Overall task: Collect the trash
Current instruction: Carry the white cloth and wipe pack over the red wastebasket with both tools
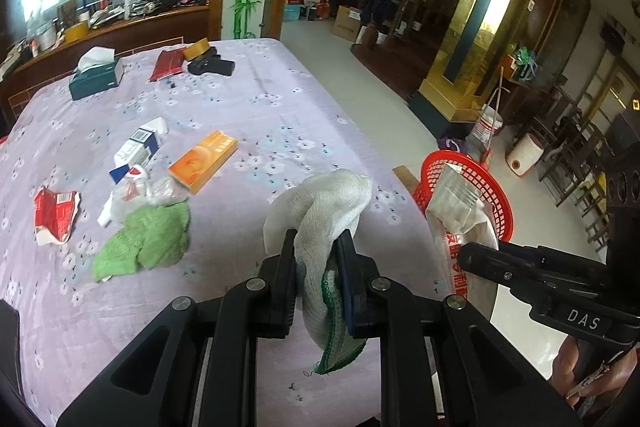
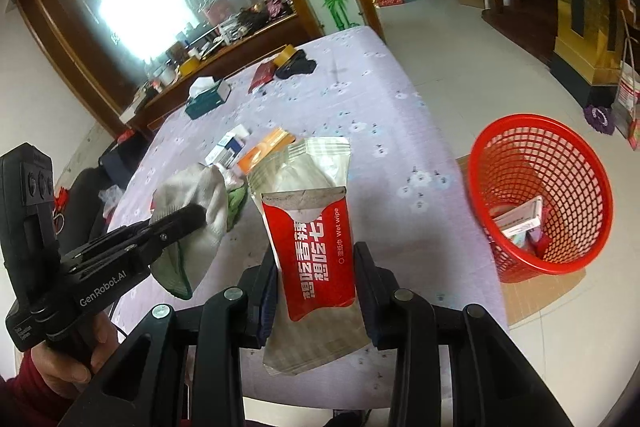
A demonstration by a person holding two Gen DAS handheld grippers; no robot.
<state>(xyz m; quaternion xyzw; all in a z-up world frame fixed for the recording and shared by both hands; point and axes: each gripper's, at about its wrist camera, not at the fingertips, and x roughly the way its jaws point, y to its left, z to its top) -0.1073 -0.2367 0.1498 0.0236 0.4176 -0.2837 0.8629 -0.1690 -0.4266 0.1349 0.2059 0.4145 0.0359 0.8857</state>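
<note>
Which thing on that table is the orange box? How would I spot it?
Start at the table with the lilac flowered cloth. Near its middle, right of the blue-and-white carton, lies the orange box: flat, long, the only orange thing there.

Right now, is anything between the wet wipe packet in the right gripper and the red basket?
Nothing visible. The right gripper holds the wet wipe packet above the table edge; the red basket stands open-mouthed on the floor beside it, only air between.
</note>
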